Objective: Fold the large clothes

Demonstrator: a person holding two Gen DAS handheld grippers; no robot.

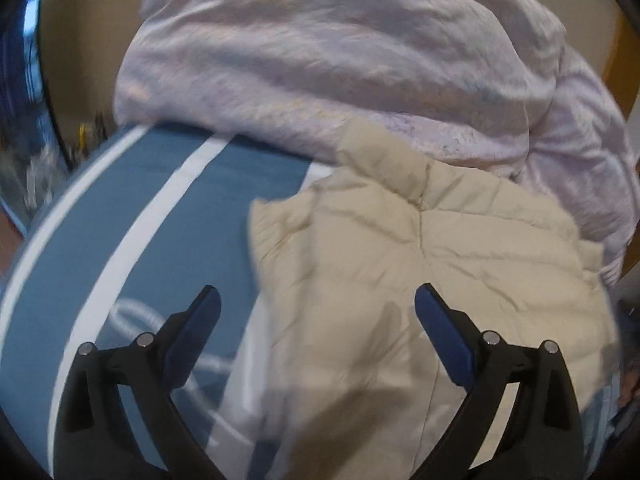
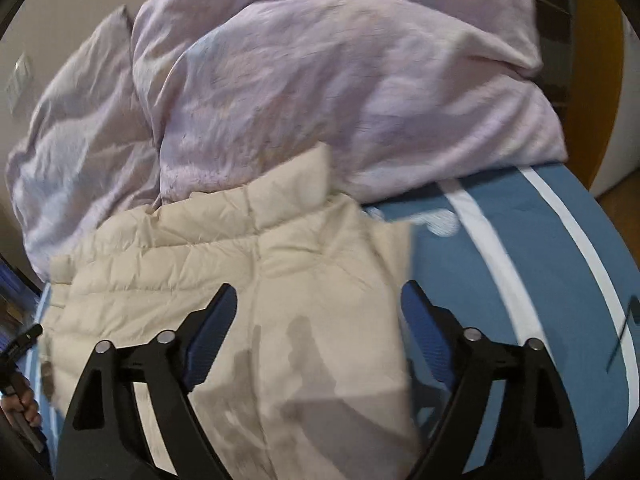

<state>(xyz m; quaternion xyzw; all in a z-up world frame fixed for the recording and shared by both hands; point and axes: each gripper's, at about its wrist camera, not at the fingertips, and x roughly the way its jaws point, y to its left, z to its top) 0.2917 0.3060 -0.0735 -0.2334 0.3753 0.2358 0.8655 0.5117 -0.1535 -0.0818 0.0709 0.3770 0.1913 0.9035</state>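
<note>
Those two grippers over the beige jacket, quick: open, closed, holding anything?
Left gripper: jaws open, holding nothing, above the beige jacket.
Right gripper: jaws open, holding nothing, above the same jacket.

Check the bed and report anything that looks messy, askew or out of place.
The crumpled lilac duvet is heaped unevenly at the far side of the blue white-striped bedspread. The beige quilted puffer jacket lies partly folded, its collar up against that heap. Both the left gripper and the right gripper are open above it.
</note>
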